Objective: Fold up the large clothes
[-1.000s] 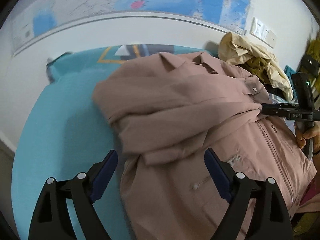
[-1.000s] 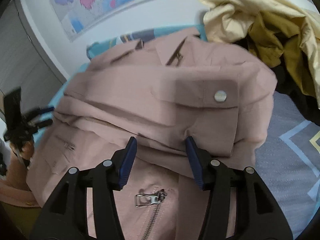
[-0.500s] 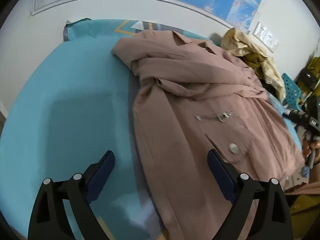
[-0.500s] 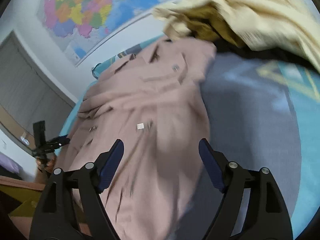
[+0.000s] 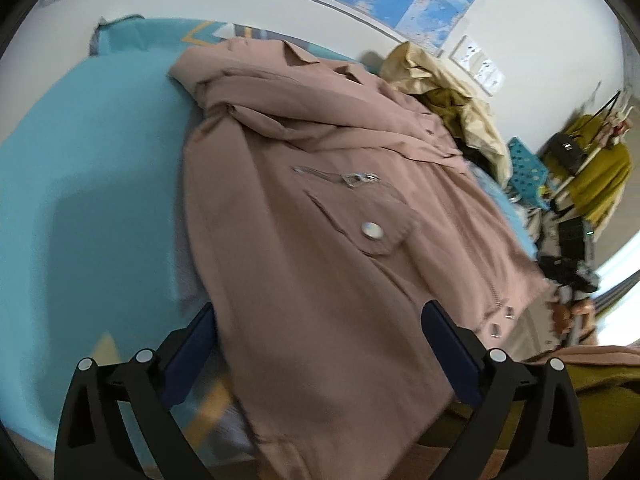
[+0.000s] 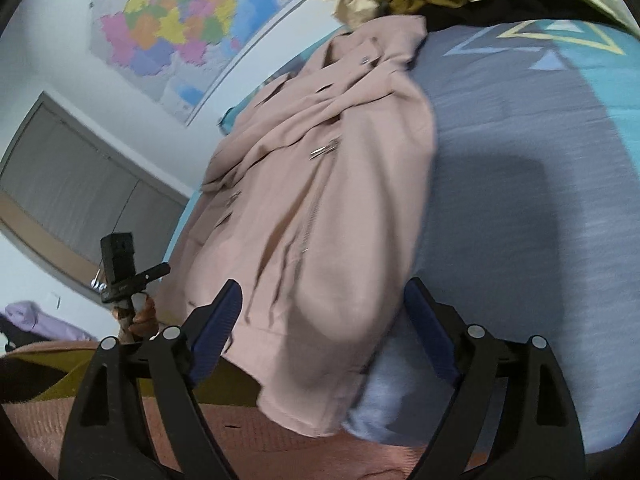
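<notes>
A pink jacket [image 5: 320, 216] lies spread across a bed [image 5: 80, 184] covered in a teal and grey sheet, its collar toward the wall and its hem hanging over the near edge. One sleeve is folded across the chest, above a zip pull [image 5: 354, 179] and a pocket flap with a round metal snap [image 5: 371, 230].

The left tongs [image 5: 320, 354] stand wide and are opening further, over the jacket's lower front; cloth shows between the blue pads [image 5: 192, 354] but they do not press on it. The right tongs [image 6: 322, 332] are likewise wide and opening, above the hem at the bed's edge, with cloth between the pads [image 6: 218, 326] and no grip on it.

From the right wrist, the left tongs [image 6: 136, 278] show at the far side of the jacket, held in a hand [image 6: 140, 316]. From the left wrist, the person's other hand [image 5: 568, 312] appears blurred beyond the hem.

A heap of cream and olive clothes [image 5: 448, 92] sits on the bed just past the jacket's shoulder. A map [image 6: 180, 20] hangs on the wall behind the bed, and grey cupboard doors [image 6: 80, 188] stand to one side.
</notes>
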Tool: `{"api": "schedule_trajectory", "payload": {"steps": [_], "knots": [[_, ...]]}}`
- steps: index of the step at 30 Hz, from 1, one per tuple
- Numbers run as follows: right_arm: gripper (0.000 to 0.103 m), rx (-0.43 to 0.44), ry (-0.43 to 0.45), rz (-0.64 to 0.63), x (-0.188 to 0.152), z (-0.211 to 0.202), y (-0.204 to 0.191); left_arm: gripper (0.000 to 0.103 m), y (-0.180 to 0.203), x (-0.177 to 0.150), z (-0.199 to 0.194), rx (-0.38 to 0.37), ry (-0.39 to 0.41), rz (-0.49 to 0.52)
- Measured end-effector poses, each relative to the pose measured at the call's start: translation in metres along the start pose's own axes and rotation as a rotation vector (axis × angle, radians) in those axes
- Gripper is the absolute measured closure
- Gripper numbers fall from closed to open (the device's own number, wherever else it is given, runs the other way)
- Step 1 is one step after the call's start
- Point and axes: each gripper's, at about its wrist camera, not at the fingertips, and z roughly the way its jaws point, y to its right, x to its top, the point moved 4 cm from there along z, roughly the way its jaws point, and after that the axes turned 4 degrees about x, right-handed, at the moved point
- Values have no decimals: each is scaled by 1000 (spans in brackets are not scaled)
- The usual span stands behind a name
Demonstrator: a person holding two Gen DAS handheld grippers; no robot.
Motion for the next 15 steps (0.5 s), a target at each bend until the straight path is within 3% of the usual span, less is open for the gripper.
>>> {"api": "schedule_trajectory", "payload": {"steps": [3, 8, 13, 15], "knots": [[19, 41, -28, -32, -4, 11, -12, 7, 6, -3, 0, -82, -23, -25], [17, 54, -28, -57, -3, 19, -19, 7, 14, -5, 4, -126, -23, -33], [12, 25, 1, -102, 4, 34, -25, 7, 25, 10, 20, -117, -5, -30], [13, 41, 6, -89, 4, 34, -26, 13, 23, 10, 18, -100, -7, -28]]}}
